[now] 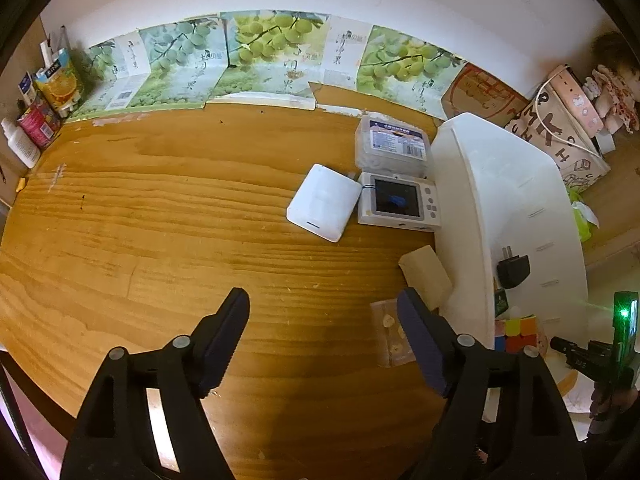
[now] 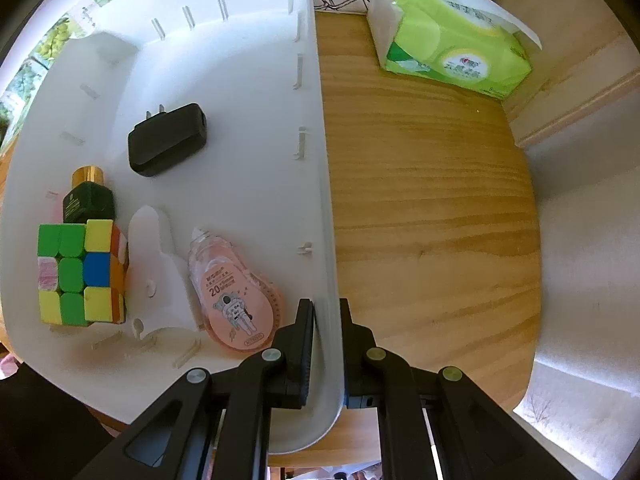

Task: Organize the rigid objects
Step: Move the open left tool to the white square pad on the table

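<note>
- The wide wooden desk [image 1: 160,220] is carrying everything.
- The white plastic bin [image 2: 240,120] is sitting at the desk's right side; the right tongs [image 2: 326,312] are clamping its side wall, one finger inside and one outside.
- The left tongs [image 1: 322,312] are hanging over the desk with jaws apart, nothing between them.
- A flat white rectangular box [image 1: 324,202], a white handheld device with a dark screen [image 1: 398,204] and a clear lidded plastic case [image 1: 392,146] are lying just beside the bin.
- A beige block [image 1: 426,276] is resting near the bin.
- Inside the bin are lying a multicoloured puzzle cube [image 2: 80,272], a black plug adapter [image 2: 166,140], a pink correction tape dispenser [image 2: 236,296] and a dark green gold-capped bottle [image 2: 88,196].
</note>
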The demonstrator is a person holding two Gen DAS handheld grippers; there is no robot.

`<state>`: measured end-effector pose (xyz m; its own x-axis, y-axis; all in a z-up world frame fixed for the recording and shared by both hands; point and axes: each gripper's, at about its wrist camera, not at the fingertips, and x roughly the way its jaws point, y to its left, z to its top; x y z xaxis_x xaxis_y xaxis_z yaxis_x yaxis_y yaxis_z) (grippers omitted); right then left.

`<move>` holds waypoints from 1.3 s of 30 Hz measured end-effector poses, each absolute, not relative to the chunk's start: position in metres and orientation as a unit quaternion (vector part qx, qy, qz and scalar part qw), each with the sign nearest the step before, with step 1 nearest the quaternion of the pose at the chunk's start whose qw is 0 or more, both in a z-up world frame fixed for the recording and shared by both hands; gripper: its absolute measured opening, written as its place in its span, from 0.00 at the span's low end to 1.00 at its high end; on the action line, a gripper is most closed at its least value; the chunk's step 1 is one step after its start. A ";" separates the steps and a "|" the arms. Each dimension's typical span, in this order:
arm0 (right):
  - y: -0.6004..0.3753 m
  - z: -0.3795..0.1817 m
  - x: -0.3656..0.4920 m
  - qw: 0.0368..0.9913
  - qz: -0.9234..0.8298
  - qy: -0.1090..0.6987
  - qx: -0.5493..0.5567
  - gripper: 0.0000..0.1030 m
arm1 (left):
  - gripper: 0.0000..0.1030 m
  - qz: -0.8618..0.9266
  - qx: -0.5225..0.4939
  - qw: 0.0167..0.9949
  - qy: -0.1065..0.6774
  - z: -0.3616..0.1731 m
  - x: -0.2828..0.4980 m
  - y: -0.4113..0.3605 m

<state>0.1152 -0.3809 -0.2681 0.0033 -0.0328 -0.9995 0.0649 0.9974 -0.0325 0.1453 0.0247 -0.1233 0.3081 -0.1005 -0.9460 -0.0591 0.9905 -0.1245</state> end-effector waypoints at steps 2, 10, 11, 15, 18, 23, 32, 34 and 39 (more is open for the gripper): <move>-0.381 -0.270 0.117 0.706 -0.040 0.706 0.012 0.10 | 0.78 -0.016 -0.071 0.802 0.593 -0.127 0.149 0.028; -0.383 -0.270 0.127 0.699 -0.059 0.713 0.016 0.10 | 0.80 -0.023 -0.070 0.789 0.610 -0.147 0.174 0.034; -0.382 -0.271 0.127 0.698 -0.060 0.714 0.017 0.10 | 0.80 -0.026 -0.072 0.788 0.611 -0.150 0.179 0.034; -0.381 -0.274 0.134 0.692 -0.068 0.719 0.018 0.10 | 0.80 -0.031 -0.070 0.782 0.618 -0.161 0.194 0.033; -0.384 -0.279 0.141 0.687 -0.071 0.723 0.019 0.10 | 0.80 -0.036 -0.068 0.779 0.622 -0.168 0.203 0.031; -0.385 -0.284 0.150 0.679 -0.075 0.730 0.020 0.10 | 0.80 -0.038 -0.066 0.776 0.626 -0.182 0.215 0.030; -0.386 -0.290 0.169 0.667 -0.080 0.740 0.020 0.11 | 0.80 -0.043 -0.057 0.773 0.630 -0.201 0.229 0.027; -0.387 -0.294 0.174 0.665 -0.082 0.742 0.020 0.11 | 0.80 -0.044 -0.055 0.774 0.629 -0.204 0.232 0.027; -0.386 -0.298 0.183 0.662 -0.084 0.745 0.020 0.11 | 0.80 -0.046 -0.051 0.775 0.628 -0.210 0.237 0.026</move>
